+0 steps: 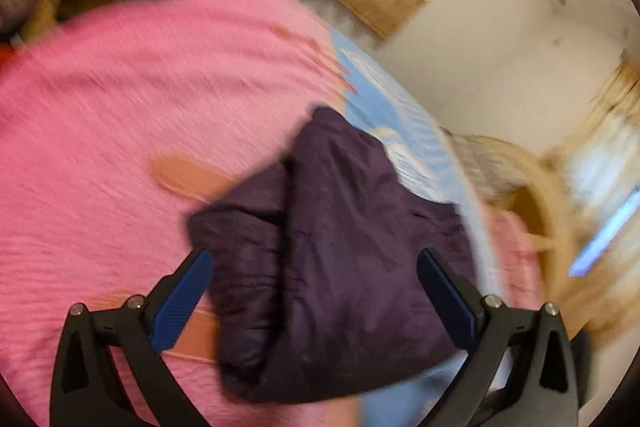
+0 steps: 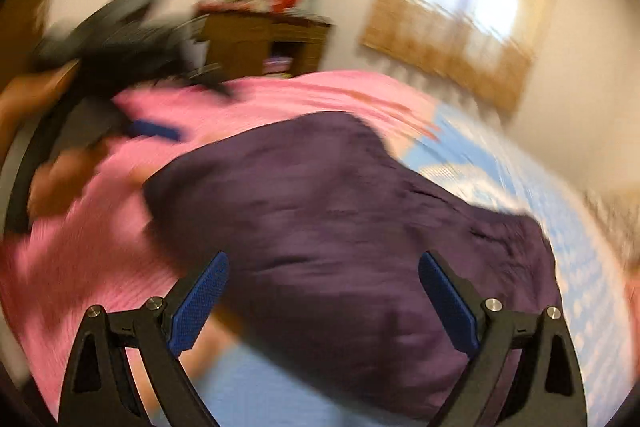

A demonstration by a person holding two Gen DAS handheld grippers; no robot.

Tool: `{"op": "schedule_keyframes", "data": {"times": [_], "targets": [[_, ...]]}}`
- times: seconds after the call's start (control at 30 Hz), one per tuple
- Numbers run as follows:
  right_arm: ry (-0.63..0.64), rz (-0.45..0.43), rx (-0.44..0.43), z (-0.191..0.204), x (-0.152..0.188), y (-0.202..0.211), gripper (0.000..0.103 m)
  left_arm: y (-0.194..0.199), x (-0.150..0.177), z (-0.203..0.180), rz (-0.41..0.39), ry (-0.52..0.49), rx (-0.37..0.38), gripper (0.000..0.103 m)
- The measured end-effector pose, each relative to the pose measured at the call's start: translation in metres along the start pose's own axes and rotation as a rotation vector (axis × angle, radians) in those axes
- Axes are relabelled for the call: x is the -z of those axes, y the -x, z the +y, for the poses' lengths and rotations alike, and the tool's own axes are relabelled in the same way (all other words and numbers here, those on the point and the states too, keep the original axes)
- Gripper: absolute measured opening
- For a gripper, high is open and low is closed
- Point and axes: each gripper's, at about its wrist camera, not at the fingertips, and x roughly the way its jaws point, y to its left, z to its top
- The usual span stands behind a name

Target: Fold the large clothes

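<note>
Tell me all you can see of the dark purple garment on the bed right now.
The dark purple garment is a crumpled, bunched heap of thin, slightly shiny, creased fabric, with a fold ridge down its middle in the left wrist view. It lies on the pink bedspread, partly over the blue patterned sheet. Neither gripper's fingers pinch it. Blur hides finer detail.

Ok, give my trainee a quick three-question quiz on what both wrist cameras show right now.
1. True or false: the purple garment lies flat and fully spread on the pink blanket.
2. Which is open: A left gripper only, B right gripper only, C both?
3. Fill in: beside the pink blanket lies a light ___ sheet.

Key: 1 false, it is bunched up. 2 C, with nothing pinched between the fingers of either. 3 blue.
</note>
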Motion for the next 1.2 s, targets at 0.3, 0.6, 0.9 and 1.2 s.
{"op": "schedule_keyframes", "data": {"times": [0.3, 0.6, 0.9, 1.2], "targets": [[0.345, -0.02, 0.121, 0.093, 0.0, -0.04, 0.096, -0.037, -0.016, 0.013, 0.107, 0.026, -0.009, 0.103], [0.452, -0.028, 0.195, 0.116, 0.001, -0.054, 0.096, -0.072, -0.054, 0.003, 0.242, -0.061, 0.092, 0.103], [0.467, -0.041, 0.141, 0.118, -0.004, -0.058, 0.067, -0.09, -0.058, 0.007, 0.358, -0.165, 0.152, 0.086], [0.308, -0.16, 0.045, 0.078, -0.013, -0.004, 0.04, -0.056, -0.036, -0.025, 0.279, -0.125, 0.294, 0.039]]}}
